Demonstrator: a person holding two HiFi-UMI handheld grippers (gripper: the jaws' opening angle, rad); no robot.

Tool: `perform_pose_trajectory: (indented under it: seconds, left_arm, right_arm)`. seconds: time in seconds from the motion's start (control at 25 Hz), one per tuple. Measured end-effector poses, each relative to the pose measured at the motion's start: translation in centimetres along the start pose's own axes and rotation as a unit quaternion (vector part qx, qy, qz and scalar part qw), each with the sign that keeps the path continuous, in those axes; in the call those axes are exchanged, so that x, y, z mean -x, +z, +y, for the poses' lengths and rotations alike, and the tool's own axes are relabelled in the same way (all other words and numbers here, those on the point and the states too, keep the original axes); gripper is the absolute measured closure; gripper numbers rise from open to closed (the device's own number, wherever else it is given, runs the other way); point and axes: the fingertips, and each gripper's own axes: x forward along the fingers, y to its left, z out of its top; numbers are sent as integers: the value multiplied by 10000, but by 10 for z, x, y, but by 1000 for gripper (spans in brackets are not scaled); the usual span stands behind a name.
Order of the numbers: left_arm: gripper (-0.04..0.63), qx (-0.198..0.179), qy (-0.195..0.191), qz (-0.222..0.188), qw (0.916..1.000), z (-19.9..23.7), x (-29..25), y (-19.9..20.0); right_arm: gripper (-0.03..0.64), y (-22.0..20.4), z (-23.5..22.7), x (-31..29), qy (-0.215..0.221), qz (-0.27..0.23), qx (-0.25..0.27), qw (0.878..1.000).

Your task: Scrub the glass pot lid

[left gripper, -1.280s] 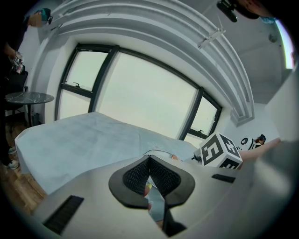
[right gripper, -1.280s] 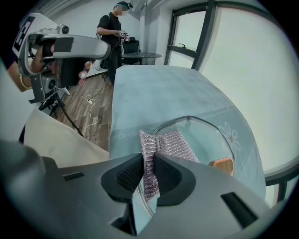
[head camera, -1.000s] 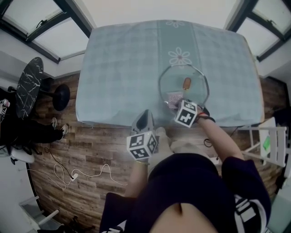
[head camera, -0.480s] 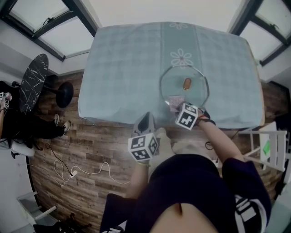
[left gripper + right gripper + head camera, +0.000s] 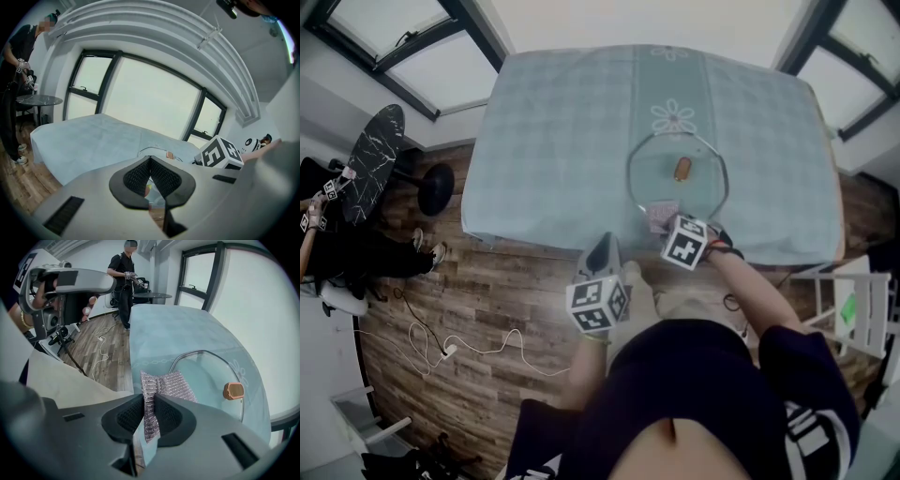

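Bench w/ pale blue cloth, wood floor around. Glass pot lid lies flat, knob up, near bench's front edge. R claw pinches silvery scrub pad at lid's near rim. L claw pressed together, empty, just off bench's front edge.

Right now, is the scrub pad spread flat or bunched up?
Bunched: the right claw pinches the scrub pad into a crease; its free end fans out by the glass lid.
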Motion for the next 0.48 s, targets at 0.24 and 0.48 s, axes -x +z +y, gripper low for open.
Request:
perform_pose_trajectory:
  seconds: [0.24, 0.48]
  left_arm:
    - [597, -35, 37, 20, 10000, -6, 4, -5]
    - [597, -95, 20, 56, 9999, -15, 4, -8]
  right_arm:
    - [551, -4, 8, 0, -3, -120, 39, 9999]
    - [551, -9, 18, 6, 11, -214, 17, 9998]
